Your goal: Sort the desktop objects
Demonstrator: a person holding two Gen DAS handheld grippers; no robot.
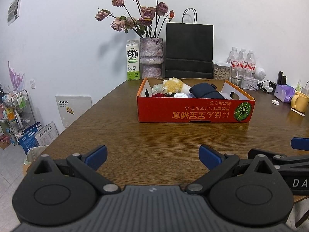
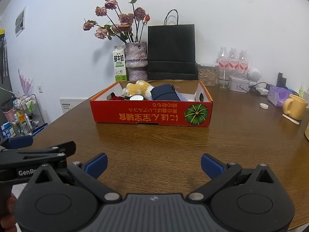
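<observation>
- Currently both tongs sit low over the near edge of the surface (image 1: pixel 154 139), side by side, pointing toward the far wall.
- Left tongs (image 1: pixel 153 157): jaws spread wide, nothing between the blue pads. Bare wood shows in the gap.
- Right tongs (image 2: pixel 154 164): likewise spread wide and empty. Each pair shows at the edge of the other's view, so the two are close together.
- Box (image 1: pixel 195 110): red cardboard, straight ahead of both tongs, well apart from them, with open wood between. Long axis runs left to right, near long wall facing the tongs.
- Box contents, as far as visible: plush toy (image 1: pixel 172 86), dark pouch (image 1: pixel 207 92), white cap (image 1: pixel 181 95); other bits too hidden to name.
- Loose items left on the surface lie to the right: small white lid (image 2: pixel 264 106), yellow mug (image 2: pixel 295 106), purple pack (image 2: pixel 279 95).
- Judgement: the lid is right and forward of the tongs, beside the box's right end; the right tongs are the nearer and the likely choice.
- Risk: the lid is flat and low, so the pads must close near the wood.
</observation>
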